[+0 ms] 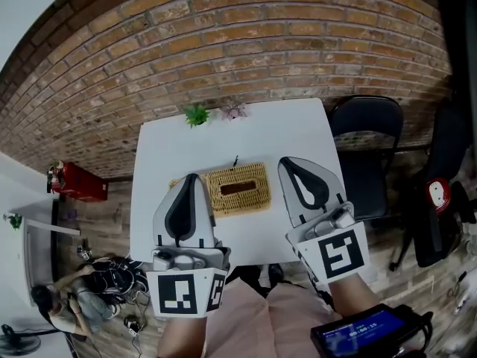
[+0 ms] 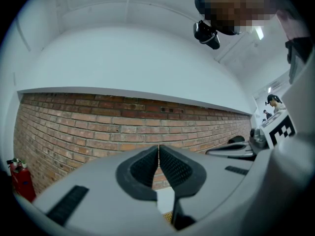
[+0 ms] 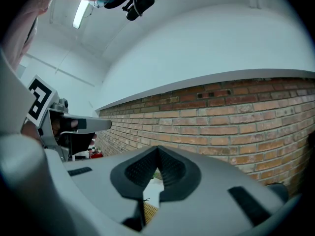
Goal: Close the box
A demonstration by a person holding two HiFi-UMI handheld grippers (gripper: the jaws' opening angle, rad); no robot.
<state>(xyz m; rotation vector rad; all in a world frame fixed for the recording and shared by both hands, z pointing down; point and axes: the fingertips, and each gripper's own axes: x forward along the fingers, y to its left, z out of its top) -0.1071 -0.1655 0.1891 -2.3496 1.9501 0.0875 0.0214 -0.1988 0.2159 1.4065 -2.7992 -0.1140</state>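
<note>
Box (image 1: 238, 189), woven, left end hidden behind closed left gripper (image 1: 192, 177).

Bright, even indoor light fills all three views, and a ceiling strip light (image 3: 78, 14) glows at the upper left of the right gripper view. In the head view the white table (image 1: 160, 192) is nearly washed out, with only faint, soft-edged shadows on it. The wide-angle lenses bow the brick wall (image 1: 246, 43) into an arc and leave every corner black. Near the lens, the grey bodies of the left gripper (image 2: 158, 147) and right gripper (image 3: 157, 150) are soft and out of focus, while the far bricks stay sharp.
</note>
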